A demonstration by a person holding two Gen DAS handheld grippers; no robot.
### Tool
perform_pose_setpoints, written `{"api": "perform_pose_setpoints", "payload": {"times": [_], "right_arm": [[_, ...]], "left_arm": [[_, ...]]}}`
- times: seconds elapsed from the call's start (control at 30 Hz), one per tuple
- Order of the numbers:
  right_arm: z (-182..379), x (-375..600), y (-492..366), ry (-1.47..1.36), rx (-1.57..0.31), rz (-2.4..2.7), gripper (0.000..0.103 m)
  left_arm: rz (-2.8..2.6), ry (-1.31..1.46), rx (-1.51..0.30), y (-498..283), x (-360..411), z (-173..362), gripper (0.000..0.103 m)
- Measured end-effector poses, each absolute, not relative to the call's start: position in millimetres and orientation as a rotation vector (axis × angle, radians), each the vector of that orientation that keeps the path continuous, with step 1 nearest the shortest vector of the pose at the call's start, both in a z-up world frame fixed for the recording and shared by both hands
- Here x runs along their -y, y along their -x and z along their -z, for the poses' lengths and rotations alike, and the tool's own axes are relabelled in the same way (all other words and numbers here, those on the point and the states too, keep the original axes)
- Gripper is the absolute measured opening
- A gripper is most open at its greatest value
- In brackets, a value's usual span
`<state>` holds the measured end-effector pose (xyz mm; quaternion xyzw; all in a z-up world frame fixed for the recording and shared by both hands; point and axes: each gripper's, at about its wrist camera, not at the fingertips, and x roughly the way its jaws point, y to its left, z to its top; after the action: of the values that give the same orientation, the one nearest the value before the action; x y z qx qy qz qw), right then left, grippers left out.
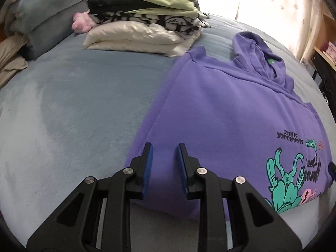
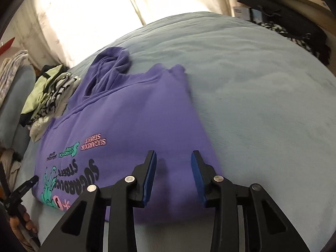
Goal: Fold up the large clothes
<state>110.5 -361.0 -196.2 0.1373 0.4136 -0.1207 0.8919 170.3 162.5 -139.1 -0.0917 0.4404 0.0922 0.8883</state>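
Purple hoodie lies flat on the blue bed cover, graphic side up, sleeves apparently tucked under so the body reads as a neat rectangle with the hood spread at the far end — likely mid-fold, bottom hem nearest both cameras. Left gripper hovers over the hem's left corner, fingers apart with a narrow gap, nothing pinched. Right gripper sits over the right corner, fingers also apart and empty — probably lined up to grab the hem and fold it towards the hood. Stack of folded clothes parked at the far left, clear of the work area. Hard to tell: where the sleeves actually sit, and whether either gripper touches the fabric. Hem edge is hidden under the grippers; print is partly cut off in both views.
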Motion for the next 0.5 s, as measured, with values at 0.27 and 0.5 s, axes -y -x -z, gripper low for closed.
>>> {"api": "perform_pose_setpoints", "payload": {"times": [0.27, 0.5], "right_arm": [[173, 350, -69, -0.339, -0.88, 0.255, 0.038], [150, 327, -49, -0.343, -0.907, 0.218, 0.038]], "left_arm": [[-0.186, 0.174, -0.922, -149, -155, 122, 0.022], [-0.158, 0.081, -0.922, -128, -125, 101, 0.022]]}}
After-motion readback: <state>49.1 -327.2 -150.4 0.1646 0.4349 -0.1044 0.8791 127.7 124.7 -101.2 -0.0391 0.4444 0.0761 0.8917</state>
